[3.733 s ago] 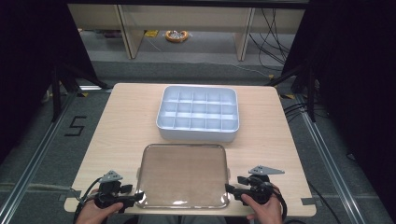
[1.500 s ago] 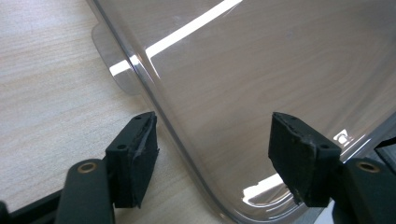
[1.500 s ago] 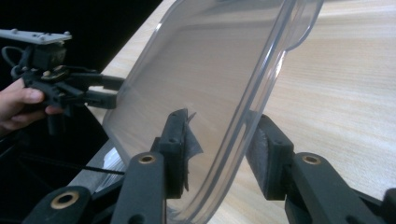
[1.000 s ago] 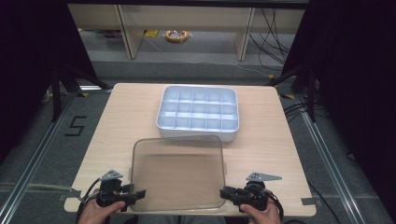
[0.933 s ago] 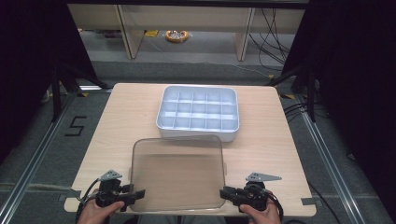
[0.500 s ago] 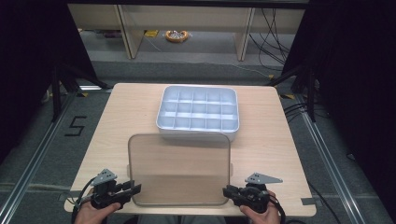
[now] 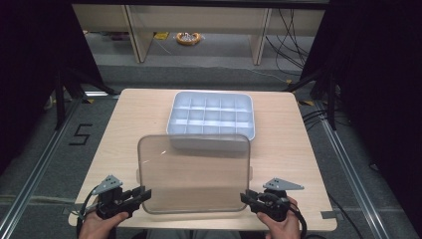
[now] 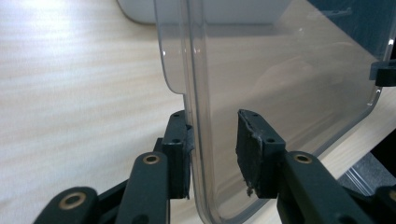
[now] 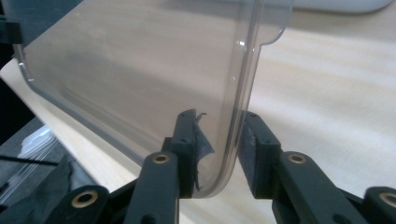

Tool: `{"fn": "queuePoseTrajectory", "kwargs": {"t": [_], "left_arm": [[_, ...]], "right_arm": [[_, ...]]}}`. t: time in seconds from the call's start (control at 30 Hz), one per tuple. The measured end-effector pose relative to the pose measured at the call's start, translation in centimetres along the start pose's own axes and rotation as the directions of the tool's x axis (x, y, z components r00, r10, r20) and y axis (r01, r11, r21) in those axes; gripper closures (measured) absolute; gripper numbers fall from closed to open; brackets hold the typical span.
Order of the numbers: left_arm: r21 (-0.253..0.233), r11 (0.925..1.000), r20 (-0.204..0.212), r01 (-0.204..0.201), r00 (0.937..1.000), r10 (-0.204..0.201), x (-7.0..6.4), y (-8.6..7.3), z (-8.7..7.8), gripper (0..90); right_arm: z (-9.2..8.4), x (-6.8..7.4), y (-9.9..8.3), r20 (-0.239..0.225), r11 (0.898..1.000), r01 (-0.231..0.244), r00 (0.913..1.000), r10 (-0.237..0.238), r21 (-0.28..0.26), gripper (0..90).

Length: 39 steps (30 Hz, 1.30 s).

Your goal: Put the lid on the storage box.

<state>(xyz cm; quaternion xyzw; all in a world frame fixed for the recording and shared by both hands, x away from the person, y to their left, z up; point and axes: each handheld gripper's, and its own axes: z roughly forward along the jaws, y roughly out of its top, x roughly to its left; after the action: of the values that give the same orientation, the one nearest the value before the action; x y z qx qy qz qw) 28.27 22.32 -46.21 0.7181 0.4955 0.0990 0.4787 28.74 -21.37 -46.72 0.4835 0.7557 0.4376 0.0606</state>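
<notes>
High view: the clear lid (image 7: 194,172) is tipped up off the wooden table (image 7: 119,129), its far edge now overlapping the near wall of the white compartment tray (image 7: 211,117); a second ago it lay lower and short of the tray. The left gripper (image 7: 142,195) pinches the lid's near left corner, the right gripper (image 7: 247,198) its near right corner.

Left gripper view: the jaws have just been closing, and the lid's rim stands between them, one pad (image 8: 181,149) against it.

Right gripper view: the jaws are clamped on the lid's rim (image 9: 233,140), with the tray beyond the lid.
</notes>
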Motion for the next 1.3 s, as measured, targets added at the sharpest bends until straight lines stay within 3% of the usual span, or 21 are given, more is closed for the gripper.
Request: {"fn": "queuePoseTrajectory", "kwargs": {"t": [0.07,0.13,0.17,0.2,0.37,0.5,0.57,0.6,0.63,0.67,0.7,0.73,0.77,0.97,1.0,1.03,1.13,1.17,1.23,1.27,1.3], "left_arm": [[-0.014,0.9999,-0.007,-0.008,0.9999,0.008,-0.1,1.1,0.5,64.9],[-0.02,0.9998,-0.008,-0.008,0.9999,0.008,-0.1,1.5,0.7,64.8],[-0.012,0.9999,-0.002,-0.006,1.0,0.006,-0.1,1.9,1.0,64.9],[-0.011,0.9999,-0.01,-0.009,0.9999,0.009,-0.1,2.3,1.3,64.8],[-0.012,0.9997,-0.024,-0.021,0.9995,0.021,-0.3,4.0,2.8,63.6],[-0.007,0.9996,-0.027,-0.028,0.9992,0.028,-0.3,5.5,3.6,63.0],[-0.007,0.9995,-0.032,-0.03,0.999,0.03,-0.3,6.2,3.9,62.9],[-0.013,0.9995,-0.037,-0.029,0.9989,0.028,-0.3,6.6,4.1,62.7],[-0.012,0.9993,-0.045,-0.036,0.9984,0.036,-0.3,7.4,4.3,62.5],[-0.012,0.9994,-0.047,-0.033,0.9984,0.033,-0.3,7.8,4.5,62.2],[-0.012,0.9994,-0.047,-0.033,0.9984,0.033,-0.3,7.8,4.5,61.9],[-0.011,0.9993,-0.049,-0.034,0.9982,0.034,-0.3,8.1,4.6,61.9],[-0.018,0.9993,-0.063,-0.034,0.9975,0.033,-0.2,8.9,5.0,61.1],[-0.034,0.9992,-0.069,-0.019,0.9975,0.017,0.1,11.0,5.7,60.0],[-0.043,0.999,-0.074,-0.014,0.9972,0.011,0.3,11.8,6.1,59.7],[-0.046,0.9989,-0.076,-0.009,0.9971,0.006,0.4,12.3,6.3,59.5],[-0.039,0.9992,-0.079,-0.006,0.9969,0.002,0.6,13.2,6.7,58.9],[-0.049,0.9988,-0.083,0.001,0.9965,-0.005,0.7,13.6,7.1,58.6],[-0.052,0.9986,-0.084,0.005,0.9964,-0.009,1.0,14.5,7.6,57.8],[-0.056,0.9984,-0.084,0.01,0.9964,-0.015,1.0,14.9,8.0,57.6],[-0.05,0.9987,-0.086,0.011,0.9962,-0.016,1.2,15.3,8.2,57.1]], "right_arm": [[0.0,-0.4,1.0,0.028,0.998,0.05,0.9984,-0.049,-0.03,68.4],[0.1,-0.4,1.4,0.045,0.999,0.047,0.9979,-0.046,-0.028,68.0],[-0.1,-0.3,1.8,0.055,0.999,0.022,0.9983,-0.021,-0.026,67.4],[0.0,-0.7,2.3,0.07,0.997,0.06,0.9959,-0.057,-0.04,67.0],[-0.1,-1.3,4.1,0.12,0.996,0.07,0.9908,-0.063,-0.058,65.3],[-0.2,-1.8,5.3,0.136,0.996,0.062,0.9894,-0.052,-0.071,64.9],[-0.1,-1.7,5.8,0.143,0.997,0.023,0.9897,-0.012,-0.076,64.4],[-0.1,-2.1,6.1,0.155,0.995,0.061,0.9868,-0.049,-0.077,64.1],[0.0,-2.3,6.7,0.168,0.995,0.065,0.9845,-0.051,-0.079,63.7],[0.0,-2.0,6.9,0.161,0.996,0.014,0.9869,0.0,-0.086,63.7],[0.0,-2.0,6.9,0.161,0.996,0.014,0.9869,0.0,-0.086,63.7],[0.0,-2.5,7.2,0.17,0.995,0.056,0.9846,-0.041,-0.088,63.6],[0.1,-2.6,7.8,0.181,0.994,0.061,0.9825,-0.044,-0.093,63.6],[0.3,-3.0,9.5,0.196,0.99,0.059,0.98,-0.033,-0.126,63.1],[0.4,-3.2,10.3,0.192,0.99,0.053,0.981,-0.027,-0.133,63.1],[0.5,-3.1,10.7,0.2,0.991,0.018,0.9798,0.009,-0.135,63.1],[0.6,-3.3,11.5,0.193,0.989,0.005,0.9809,0.024,-0.146,63.0],[0.7,-3.6,11.9,0.201,0.989,0.022,0.9796,0.008,-0.149,62.9],[0.9,-3.8,12.6,0.201,0.988,-0.003,0.979,0.034,-0.152,62.8],[1.1,-4.3,13.0,0.21,0.988,0.035,0.9778,-0.002,-0.153,62.6],[1.3,-4.7,13.5,0.22,0.987,0.031,0.9755,0.004,-0.157,62.3]]}}
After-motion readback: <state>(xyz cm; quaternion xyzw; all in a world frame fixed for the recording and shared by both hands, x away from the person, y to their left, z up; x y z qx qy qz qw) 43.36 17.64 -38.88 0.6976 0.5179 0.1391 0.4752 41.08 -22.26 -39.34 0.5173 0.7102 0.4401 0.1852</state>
